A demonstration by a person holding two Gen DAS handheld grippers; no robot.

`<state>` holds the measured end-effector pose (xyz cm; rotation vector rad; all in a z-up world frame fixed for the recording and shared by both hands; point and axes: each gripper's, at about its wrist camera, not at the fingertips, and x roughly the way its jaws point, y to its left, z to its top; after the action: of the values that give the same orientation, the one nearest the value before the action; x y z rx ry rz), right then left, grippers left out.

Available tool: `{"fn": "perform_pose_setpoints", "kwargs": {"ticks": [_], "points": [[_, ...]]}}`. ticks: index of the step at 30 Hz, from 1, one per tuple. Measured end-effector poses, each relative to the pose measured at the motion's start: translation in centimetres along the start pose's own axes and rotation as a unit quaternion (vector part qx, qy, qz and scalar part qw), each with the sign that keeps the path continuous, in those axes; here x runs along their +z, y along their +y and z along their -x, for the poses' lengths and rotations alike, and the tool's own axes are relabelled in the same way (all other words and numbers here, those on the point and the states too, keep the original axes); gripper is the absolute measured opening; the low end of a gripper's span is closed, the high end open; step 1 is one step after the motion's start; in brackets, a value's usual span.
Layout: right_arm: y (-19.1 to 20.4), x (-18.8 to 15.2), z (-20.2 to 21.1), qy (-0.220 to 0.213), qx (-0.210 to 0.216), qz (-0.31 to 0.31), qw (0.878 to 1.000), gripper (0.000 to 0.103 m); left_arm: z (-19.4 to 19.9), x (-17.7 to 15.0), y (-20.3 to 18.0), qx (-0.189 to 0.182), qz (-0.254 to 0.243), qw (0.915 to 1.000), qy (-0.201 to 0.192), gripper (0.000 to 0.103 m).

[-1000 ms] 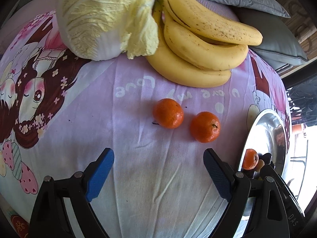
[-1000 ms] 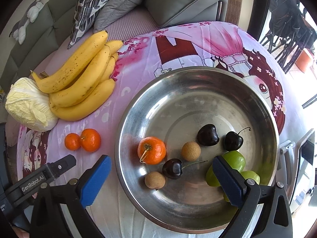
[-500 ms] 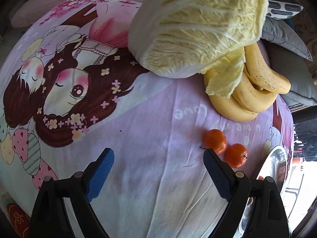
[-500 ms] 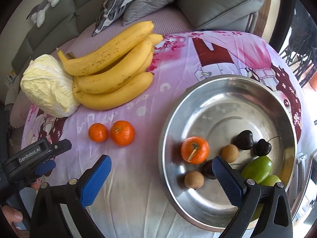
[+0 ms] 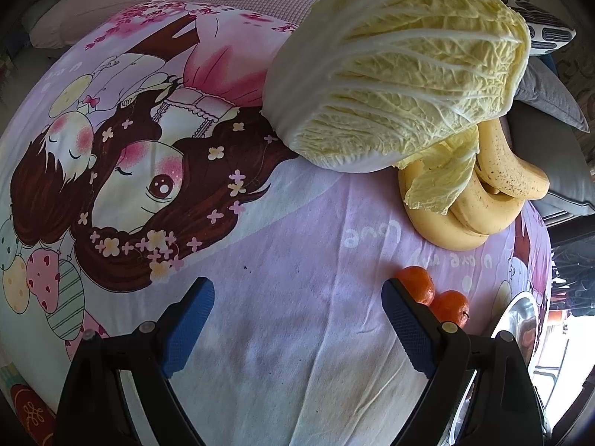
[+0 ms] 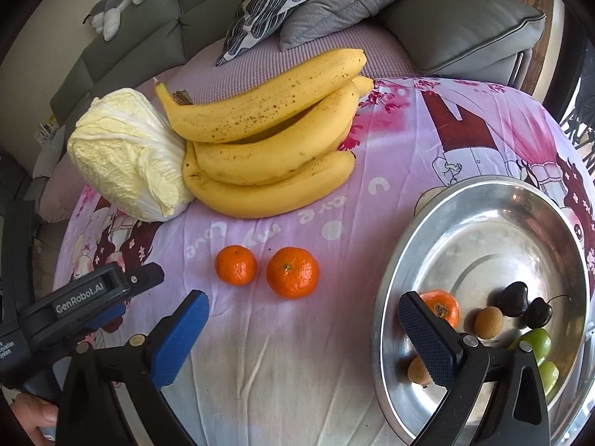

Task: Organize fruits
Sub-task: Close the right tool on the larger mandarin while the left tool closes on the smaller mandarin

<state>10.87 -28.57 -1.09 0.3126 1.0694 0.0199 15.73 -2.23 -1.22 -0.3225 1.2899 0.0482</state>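
Two tangerines, a small one (image 6: pixel 235 264) and a larger one (image 6: pixel 293 272), lie on the pink cartoon cloth. They also show in the left wrist view (image 5: pixel 418 284), beside my right finger. A banana bunch (image 6: pixel 267 141) lies behind them. The steel bowl (image 6: pixel 483 219) at the right holds a tangerine (image 6: pixel 442 306), dark cherries (image 6: pixel 515 299), brown longans (image 6: pixel 489 322) and green fruit (image 6: pixel 535 342). My right gripper (image 6: pixel 301 319) is open and empty, just in front of the two loose tangerines. My left gripper (image 5: pixel 295 312) is open and empty over bare cloth; it also shows at the left in the right wrist view (image 6: pixel 108 290).
A napa cabbage (image 6: pixel 126 152) lies against the bananas at the left; it fills the top of the left wrist view (image 5: pixel 401 74). Grey and patterned cushions (image 6: pixel 334 3) and a sofa stand behind the round table. The bowl rim (image 5: pixel 520 319) shows at the right of the left wrist view.
My left gripper has swung left, away from the tangerines, which now sit by its right finger. My right gripper has moved left off the bowl toward the two loose tangerines.
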Motion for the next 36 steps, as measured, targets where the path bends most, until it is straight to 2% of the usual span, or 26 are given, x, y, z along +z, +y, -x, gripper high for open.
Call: {"fn": "perform_pose_setpoints", "kwargs": {"ticks": [6, 9, 12, 17, 20, 23, 29, 34, 36], "points": [[0.1, 0.1, -1.0, 0.006, -0.004, 0.006, 1.000, 0.103, -0.1, 0.5, 0.0, -0.005, -0.005, 0.9998, -0.019, 0.092], [0.3, 0.2, -1.4, -0.006, 0.000, 0.014, 1.000, 0.103, -0.5, 0.9, -0.4, -0.017, -0.010, 0.9998, -0.003, 0.092], [0.6, 0.3, -1.7, -0.013, 0.002, 0.019, 1.000, 0.102, -1.1, 1.0, -1.0, -0.011, -0.019, 0.9997, 0.009, 0.092], [0.5, 0.3, -2.6, -0.009, -0.004, 0.021, 1.000, 0.082, -1.4, 1.1, -2.5, -0.017, -0.040, 0.9990, 0.011, 0.092], [0.5, 0.3, -2.9, -0.010, 0.001, 0.021, 1.000, 0.074, -1.5, 1.2, -3.7, -0.016, -0.058, 0.9982, 0.002, 0.091], [0.7, 0.4, -3.3, -0.004, -0.001, 0.025, 1.000, 0.063, -1.6, 1.3, -4.8, -0.035, -0.071, 0.9968, -0.002, 0.091], [1.0, 0.5, -4.2, 0.005, -0.004, 0.029, 1.000, 0.054, -2.5, 1.1, -8.0, -0.056, -0.100, 0.9934, 0.000, 0.091], [0.7, 0.5, -4.8, 0.010, -0.003, 0.021, 1.000, 0.053, -4.2, 0.9, -10.4, -0.065, -0.112, 0.9914, 0.017, 0.075], [0.6, 0.5, -4.9, 0.010, 0.002, 0.019, 1.000, 0.051, -4.9, 0.9, -11.4, -0.070, -0.116, 0.9905, 0.024, 0.066]]}}
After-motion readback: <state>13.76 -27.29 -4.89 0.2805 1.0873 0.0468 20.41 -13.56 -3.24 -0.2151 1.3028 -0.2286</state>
